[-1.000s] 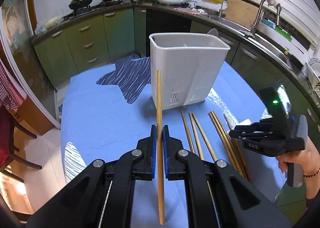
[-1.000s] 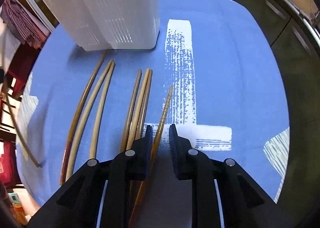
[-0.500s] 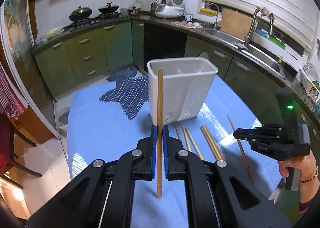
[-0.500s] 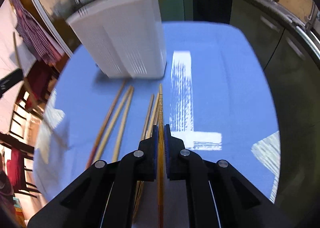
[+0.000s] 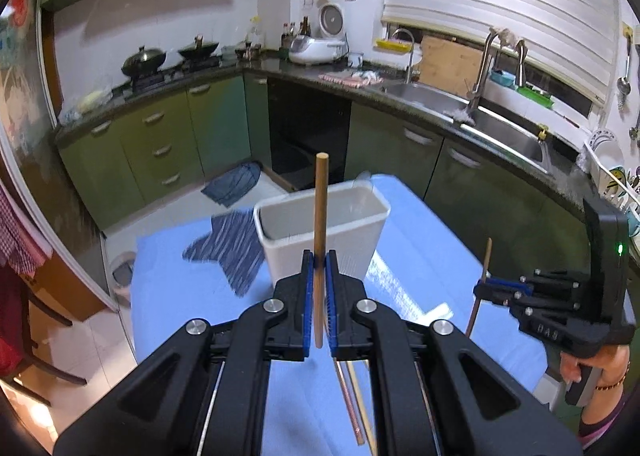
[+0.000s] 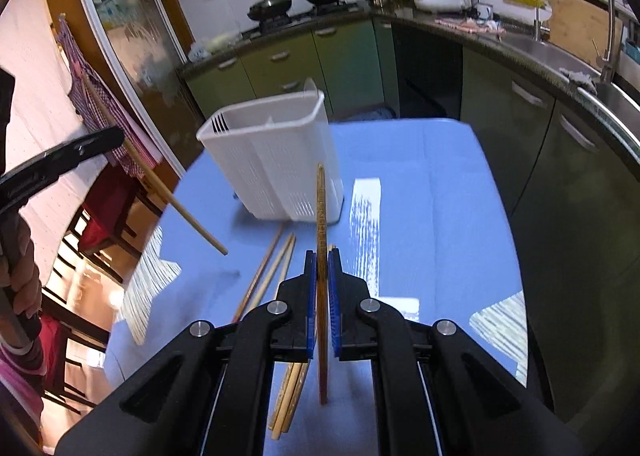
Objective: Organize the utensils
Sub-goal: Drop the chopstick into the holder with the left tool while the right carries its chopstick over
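Both chopsticks have lifted off the counter (image 5: pixel 180 296). Left view: left hand-held gripper (image 5: pixel 317 288) pinches a chopstick (image 5: pixel 320 215) upright at centre, before the white holder (image 5: pixel 320 232). Right view: right hand-held gripper (image 6: pixel 322 288) pinches a patterned chopstick (image 6: pixel 321 207); loose chopsticks (image 6: pixel 272 272) lie at lower centre.

We see a white slotted caddy (image 6: pixel 276 159) upright on the table; loose wooden chopsticks (image 6: pixel 264 280) lie before it.

The white utensil basket (image 5: pixel 320 232) is motion-blurred, its inside perhaps divided, its base hidden behind the hand-held gripper (image 5: pixel 318 276).
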